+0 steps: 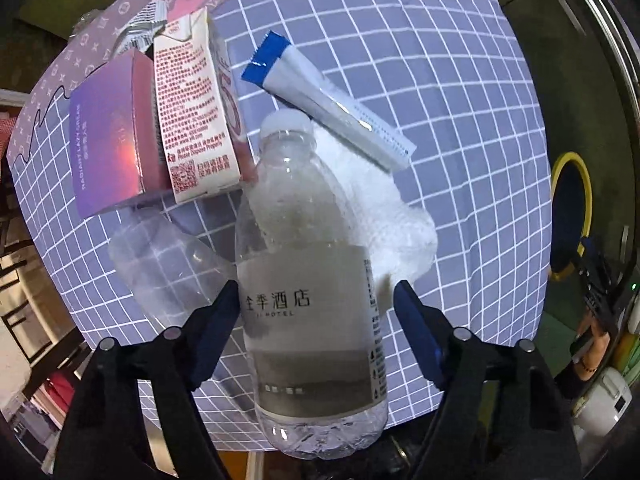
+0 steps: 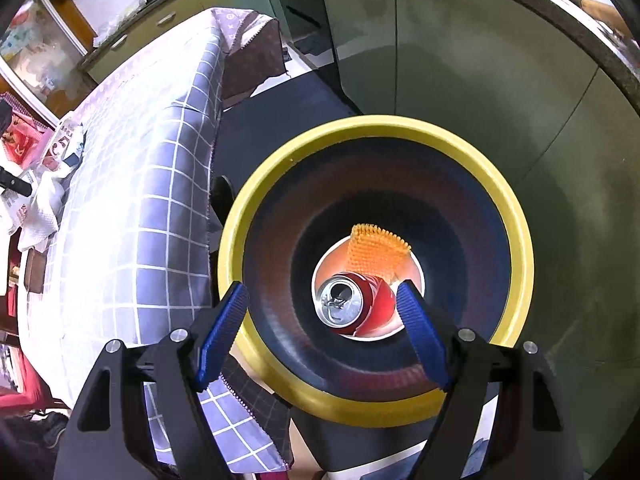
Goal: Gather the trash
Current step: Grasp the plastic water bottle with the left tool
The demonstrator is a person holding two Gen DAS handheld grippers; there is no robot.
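Note:
In the left wrist view a clear plastic water bottle [image 1: 312,280] with a grey hotel label stands between the fingers of my left gripper [image 1: 316,304]. The jaws are open around it; the left pad is at the label, the right pad stands apart. Behind it lie a crumpled white tissue [image 1: 400,216], a blue-and-white sachet [image 1: 320,96], a red-printed carton [image 1: 196,120], a purple box [image 1: 108,136] and a clear plastic cup [image 1: 164,264]. In the right wrist view my right gripper [image 2: 322,304] is open and empty above a yellow-rimmed bin [image 2: 520,240] holding a red can [image 2: 356,304] and orange netting [image 2: 376,252].
The table wears a blue grid cloth [image 1: 460,120] that hangs down its side [image 2: 160,220] next to the bin. Green cabinets [image 2: 460,60] stand behind the bin. The bin also shows at the right edge of the left wrist view [image 1: 570,216]. Shelves are at the left [image 1: 24,280].

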